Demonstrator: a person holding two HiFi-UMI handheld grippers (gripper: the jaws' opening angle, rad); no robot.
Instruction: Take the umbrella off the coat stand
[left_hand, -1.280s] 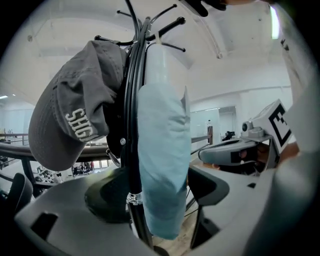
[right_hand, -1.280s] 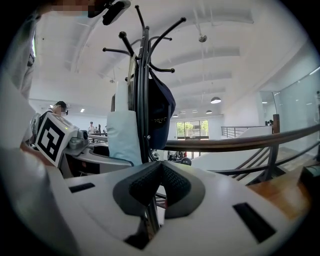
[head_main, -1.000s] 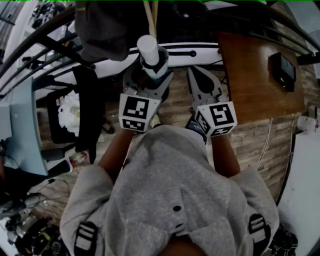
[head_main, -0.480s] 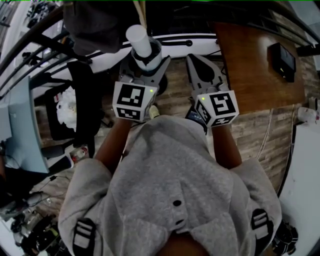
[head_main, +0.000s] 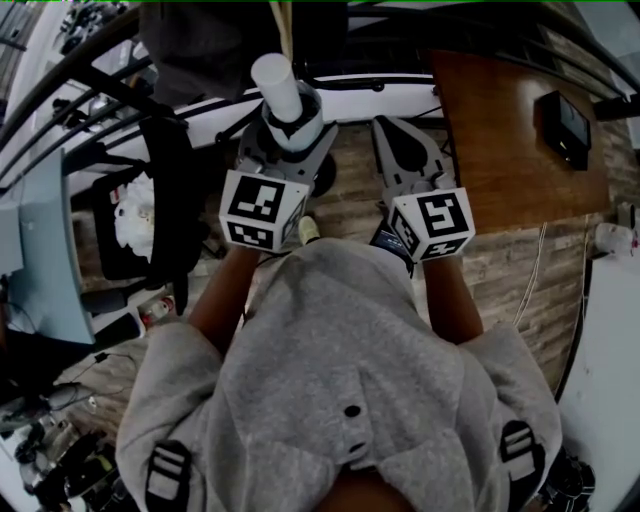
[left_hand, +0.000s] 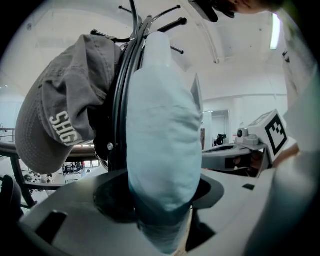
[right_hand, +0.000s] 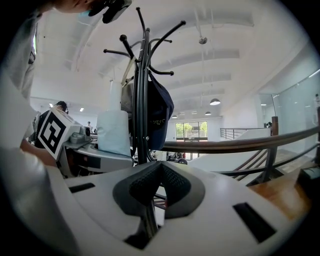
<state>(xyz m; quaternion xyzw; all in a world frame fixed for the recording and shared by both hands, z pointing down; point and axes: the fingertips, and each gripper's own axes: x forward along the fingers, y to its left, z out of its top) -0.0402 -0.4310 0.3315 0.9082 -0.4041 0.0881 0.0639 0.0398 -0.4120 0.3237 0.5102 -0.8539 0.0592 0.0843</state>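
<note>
Now my left gripper (head_main: 290, 125) has just been closing onto the umbrella (left_hand: 162, 135); I'd firm up, then lift it off the coat stand (right_hand: 144, 100). Right gripper (right_hand: 160, 176) clenched, empty.

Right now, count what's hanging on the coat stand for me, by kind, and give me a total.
umbrella: 1
caps: 2, a grey cap and a dark blue cap
total: 3
</note>
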